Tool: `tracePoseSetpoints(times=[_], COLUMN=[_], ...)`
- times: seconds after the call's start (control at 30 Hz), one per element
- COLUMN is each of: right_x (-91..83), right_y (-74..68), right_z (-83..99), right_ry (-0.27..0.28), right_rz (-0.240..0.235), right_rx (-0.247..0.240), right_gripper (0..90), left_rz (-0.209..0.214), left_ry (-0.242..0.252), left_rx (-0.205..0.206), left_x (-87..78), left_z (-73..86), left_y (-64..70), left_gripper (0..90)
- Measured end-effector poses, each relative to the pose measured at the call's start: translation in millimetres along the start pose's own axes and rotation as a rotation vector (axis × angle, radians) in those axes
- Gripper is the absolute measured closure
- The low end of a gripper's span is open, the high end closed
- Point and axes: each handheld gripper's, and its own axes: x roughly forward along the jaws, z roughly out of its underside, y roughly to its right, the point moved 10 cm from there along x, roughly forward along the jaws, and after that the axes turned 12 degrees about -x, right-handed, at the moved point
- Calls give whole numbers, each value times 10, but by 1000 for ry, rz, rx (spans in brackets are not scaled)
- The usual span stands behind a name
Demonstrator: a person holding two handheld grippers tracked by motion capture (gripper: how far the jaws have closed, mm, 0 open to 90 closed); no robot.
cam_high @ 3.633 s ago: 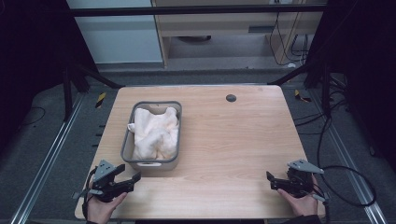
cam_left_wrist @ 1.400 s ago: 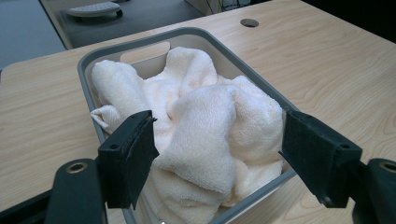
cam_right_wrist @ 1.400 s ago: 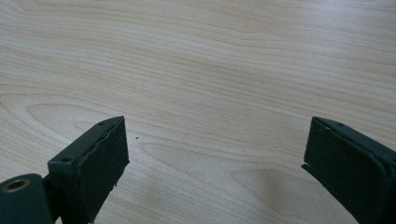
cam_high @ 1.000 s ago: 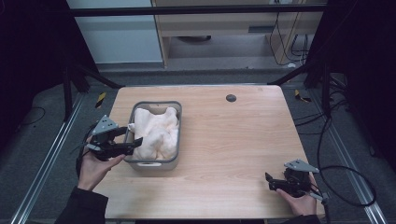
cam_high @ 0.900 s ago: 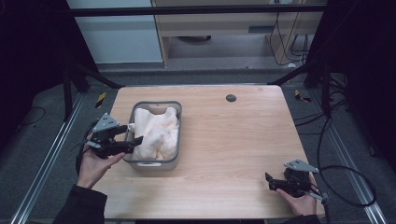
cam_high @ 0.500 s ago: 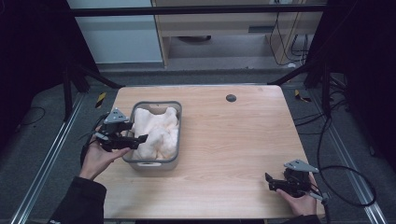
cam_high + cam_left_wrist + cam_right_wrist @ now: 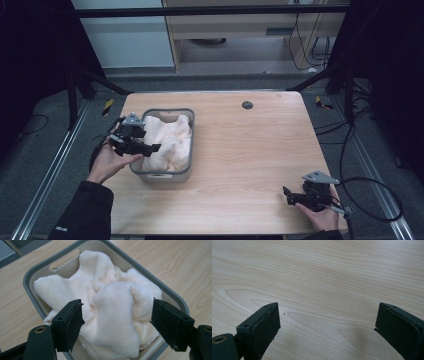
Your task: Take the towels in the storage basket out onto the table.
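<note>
Towel [image 7: 110,307] lies crumpled in the grey bin [image 7: 186,116] on the tabletop [image 7: 250,150]. My left gripper [image 7: 117,322] hangs over it, jaws wide apart, probably lined up to pinch the raised fold. My right gripper [image 7: 289,194] rests low near the tabletop's corner, jaws apart, empty.

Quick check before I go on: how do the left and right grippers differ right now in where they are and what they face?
The left gripper hangs over the grey bin, aimed at the white towel; the right gripper sits low at the table's near right corner, facing bare wood. Both are open and hold nothing.
</note>
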Motion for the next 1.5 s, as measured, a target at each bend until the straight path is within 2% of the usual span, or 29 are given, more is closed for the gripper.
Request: tracePoseSetpoints(times=[0.17,0.23,0.6,0.93,1.17,1.5], right_x=[1,1,7,15,19,20], right_y=[0,-5,-9,-19,-29,-27], right_z=[2,3,6,11,14,19], right_ry=[-2,-2,-5,-9,-14,-18], right_rz=[0,-3,-8,-12,-18,-19], right_rx=[-4,-2,-7,-7,-5,-11], right_gripper=[57,57,59,62,61,61], left_rz=[-7,-15,-32,-41,-63,-81], left_ry=[-33,-59,-100,-133,-185,-226], left_rx=[16,35,72,78,106,116], left_x=[68,121,269,380,489,610], left_z=[11,30,63,101,147,193], left_y=[12,15,45,33,31,14], left_gripper=[240,233,245,269,294,347])
